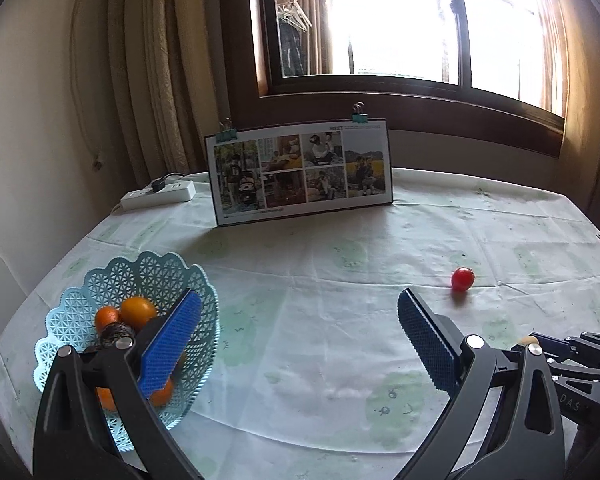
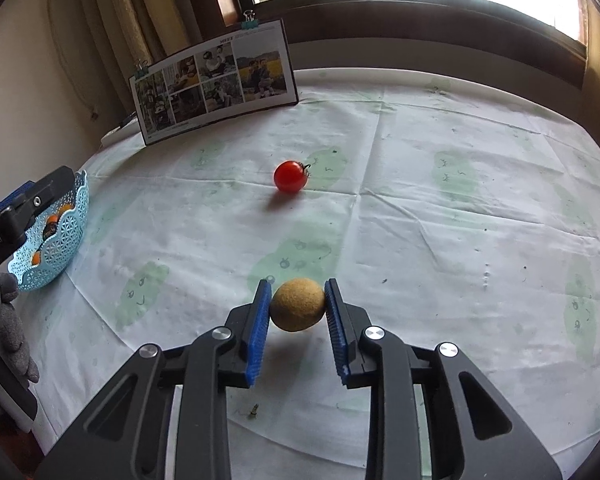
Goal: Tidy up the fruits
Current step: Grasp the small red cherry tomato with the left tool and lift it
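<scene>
My left gripper is matte black, with two curved arms, triangular cut-outs and a round silver screw at each joint. Its fingers carry bright blue pads with a fine ribbed grid. My right gripper is built the same: black linkages, silver screws, blue toothed pads. Beside the basket, the left gripper's side shows white lettering ending "Robot.AI", and below it I wear a grey knitted glove.
</scene>
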